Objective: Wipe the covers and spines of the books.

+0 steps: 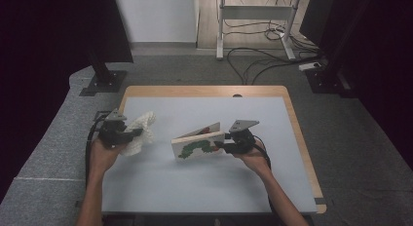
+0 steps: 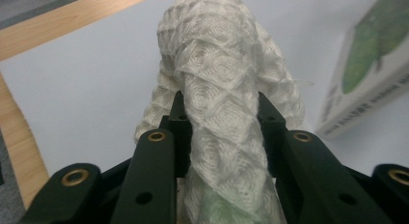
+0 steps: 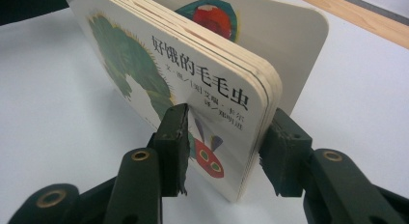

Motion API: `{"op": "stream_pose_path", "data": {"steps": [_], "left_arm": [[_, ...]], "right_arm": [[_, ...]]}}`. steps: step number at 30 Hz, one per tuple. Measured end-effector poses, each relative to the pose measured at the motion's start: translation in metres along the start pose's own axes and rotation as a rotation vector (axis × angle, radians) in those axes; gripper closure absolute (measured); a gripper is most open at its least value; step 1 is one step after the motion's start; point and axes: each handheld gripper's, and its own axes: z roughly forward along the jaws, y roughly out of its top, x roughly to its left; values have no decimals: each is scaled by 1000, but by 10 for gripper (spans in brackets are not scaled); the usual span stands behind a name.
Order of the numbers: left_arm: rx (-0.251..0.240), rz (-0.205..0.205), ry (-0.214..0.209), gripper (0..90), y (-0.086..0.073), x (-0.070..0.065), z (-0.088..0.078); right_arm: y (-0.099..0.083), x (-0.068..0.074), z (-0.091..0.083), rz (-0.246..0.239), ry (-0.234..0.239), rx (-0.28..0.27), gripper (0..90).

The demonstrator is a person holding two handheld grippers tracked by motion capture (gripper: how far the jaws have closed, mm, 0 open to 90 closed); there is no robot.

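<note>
- Holding a white waffle-weave cloth (image 1: 140,132) in the left gripper (image 1: 130,133) at the table's left edge; left hand (image 1: 103,155) comes up from the bottom, forearm angled slightly inward, gripper pointing right and level; grey three-cornered plate on top
- left gripper view: cloth (image 2: 226,113) bunched into a roll between the two black jaws, pads pinching it on both sides; rest of the cloth bulges out past the tips; cloth hangs just above or on the table, cannot tell which
- board book (image 1: 198,142) near the table's middle, standing on its lower edge, tilted, front cover with green caterpillar art facing the person; one back leaf splayed away from the block
- right gripper (image 1: 220,144) points left, level, clamped on the book's right end; right hand (image 1: 253,158) behind it, forearm running in from bottom right; cable loops off beside the wrist
- right gripper view: jaws pressed on the page block (image 3: 193,89), one pad on the front cover, other on the back of the block; loose leaf stands free beyond the far jaw
- cloth and book apart, gap of bare table between
- table (image 1: 195,187): pale grey top, wood rim; grey carpet around; dark stand bases far left and far right; white desk frame and loose cables on the floor at the back
</note>
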Motion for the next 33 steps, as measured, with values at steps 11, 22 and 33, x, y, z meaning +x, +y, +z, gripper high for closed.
{"op": "stream_pose_path", "data": {"steps": [11, 22, 33], "left_arm": [[34, -38, 15, 646, -8, 15, 32], [66, -71, -8, 637, -24, 14, 73], [80, -95, -17, 524, -32, 14, 86]], "right_arm": [[-1, 0, 0, 0, 4, -5, 550], [-2, 0, -1, 5, 5, -9, 550], [-2, 0, -1, 7, 7, -9, 550]]}}
